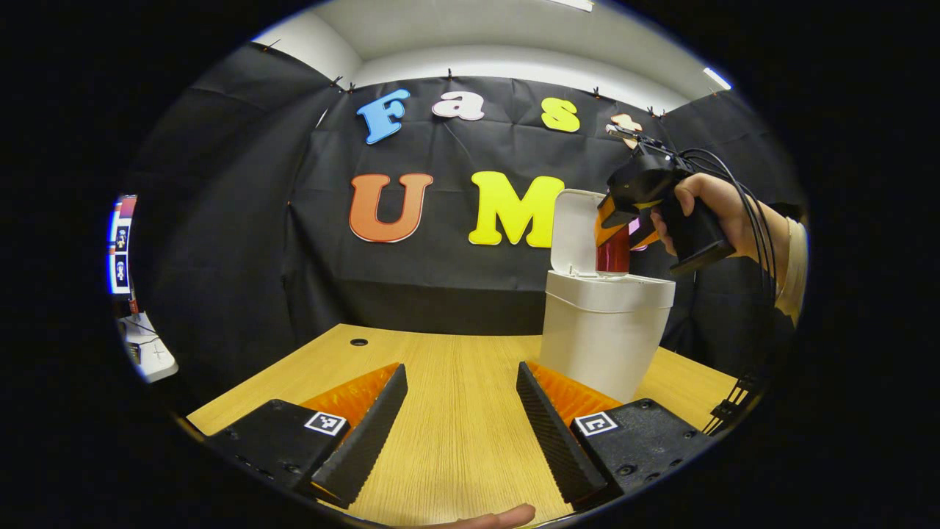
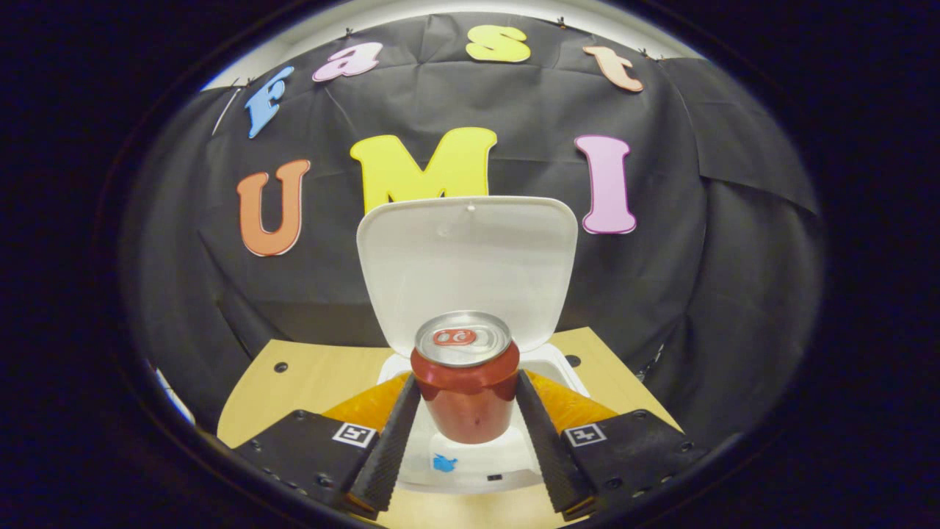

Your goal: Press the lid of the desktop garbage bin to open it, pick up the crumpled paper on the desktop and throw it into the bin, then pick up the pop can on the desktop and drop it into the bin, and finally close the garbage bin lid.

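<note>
A white garbage bin (image 1: 606,338) stands on the wooden desk with its lid (image 1: 576,231) raised upright. In the left gripper view a hand holds the right gripper (image 1: 620,235) over the bin's mouth, with a red pop can (image 1: 613,257) between its fingers. From the right gripper view, that gripper (image 2: 466,400) is shut on the upright red pop can (image 2: 465,378), directly above the bin's opening (image 2: 547,360), with the lid (image 2: 466,261) behind it. The left gripper (image 1: 459,389) stands open low over the desk, to the left of the bin, nothing between its fingers.
The wooden desk (image 1: 455,433) runs to the black cloth wall, with a small cable hole (image 1: 358,342) near its far left corner. A white object (image 1: 150,353) stands off the desk at the far left. A fingertip (image 1: 499,519) shows at the bottom edge.
</note>
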Demonstrator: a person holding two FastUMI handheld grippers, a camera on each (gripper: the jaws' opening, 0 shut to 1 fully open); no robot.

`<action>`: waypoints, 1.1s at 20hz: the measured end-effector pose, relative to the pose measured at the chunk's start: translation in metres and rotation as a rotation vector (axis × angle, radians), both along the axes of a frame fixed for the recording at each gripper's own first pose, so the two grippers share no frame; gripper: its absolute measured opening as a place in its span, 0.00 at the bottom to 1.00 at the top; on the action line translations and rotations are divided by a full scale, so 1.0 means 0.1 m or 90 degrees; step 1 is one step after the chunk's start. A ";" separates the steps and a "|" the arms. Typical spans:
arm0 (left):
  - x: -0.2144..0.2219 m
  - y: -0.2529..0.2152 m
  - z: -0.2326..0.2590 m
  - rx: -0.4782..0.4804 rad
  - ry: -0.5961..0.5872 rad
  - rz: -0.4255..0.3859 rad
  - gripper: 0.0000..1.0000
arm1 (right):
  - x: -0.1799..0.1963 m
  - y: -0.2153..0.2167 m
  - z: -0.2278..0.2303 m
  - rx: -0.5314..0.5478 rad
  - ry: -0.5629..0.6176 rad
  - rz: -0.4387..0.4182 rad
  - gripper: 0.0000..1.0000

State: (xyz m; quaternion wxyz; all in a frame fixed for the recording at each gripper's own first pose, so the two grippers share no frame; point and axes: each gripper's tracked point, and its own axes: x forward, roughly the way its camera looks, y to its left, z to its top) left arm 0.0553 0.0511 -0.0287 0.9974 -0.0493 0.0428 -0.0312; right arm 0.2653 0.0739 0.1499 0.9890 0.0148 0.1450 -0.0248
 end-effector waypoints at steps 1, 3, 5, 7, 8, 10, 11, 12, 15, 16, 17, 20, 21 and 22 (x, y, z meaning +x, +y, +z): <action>0.01 -0.03 0.01 0.002 -0.001 -0.009 0.97 | -0.02 -0.03 0.04 -0.003 -0.007 -0.001 0.78; 0.00 -0.06 0.01 0.009 -0.003 -0.018 0.97 | -0.05 -0.07 0.11 -0.012 -0.022 -0.001 0.77; 0.00 -0.09 0.02 0.006 -0.004 -0.023 0.97 | -0.09 -0.12 0.19 -0.020 -0.035 -0.002 0.77; 0.00 -0.09 0.00 0.002 0.000 -0.022 0.97 | -0.12 -0.11 0.31 -0.019 -0.050 0.010 0.82; 0.01 -0.07 -0.02 0.001 0.003 -0.020 0.97 | -0.14 -0.09 0.37 -0.018 -0.057 0.019 0.85; 0.00 -0.06 -0.02 -0.001 0.006 -0.018 0.96 | -0.17 -0.02 0.48 -0.019 -0.070 0.046 0.86; 0.00 -0.07 -0.03 0.000 0.009 -0.016 0.97 | -0.18 0.00 0.55 -0.020 -0.078 0.055 0.89; 0.01 -0.05 -0.03 0.002 0.009 -0.012 0.97 | -0.18 0.01 0.63 -0.020 -0.088 0.062 0.92; 0.03 0.01 -0.03 0.004 0.010 0.000 0.97 | -0.14 0.06 0.89 -0.018 -0.129 0.081 0.95; 0.03 0.03 -0.04 0.000 0.011 0.001 0.97 | -0.11 0.08 0.99 -0.016 -0.144 0.088 0.95; 0.03 0.04 -0.06 -0.001 0.016 0.000 0.97 | -0.07 0.12 1.09 -0.013 -0.160 0.100 0.95; 0.11 0.12 -0.07 -0.002 0.018 0.007 0.97 | 0.14 0.13 1.34 0.009 -0.200 0.109 0.95; 0.13 0.12 -0.12 -0.010 0.027 0.004 0.97 | 0.22 0.11 1.37 0.021 -0.200 0.106 0.95; 0.15 0.12 -0.15 -0.021 0.029 0.002 0.97 | 0.30 0.13 1.38 0.040 -0.196 0.107 0.95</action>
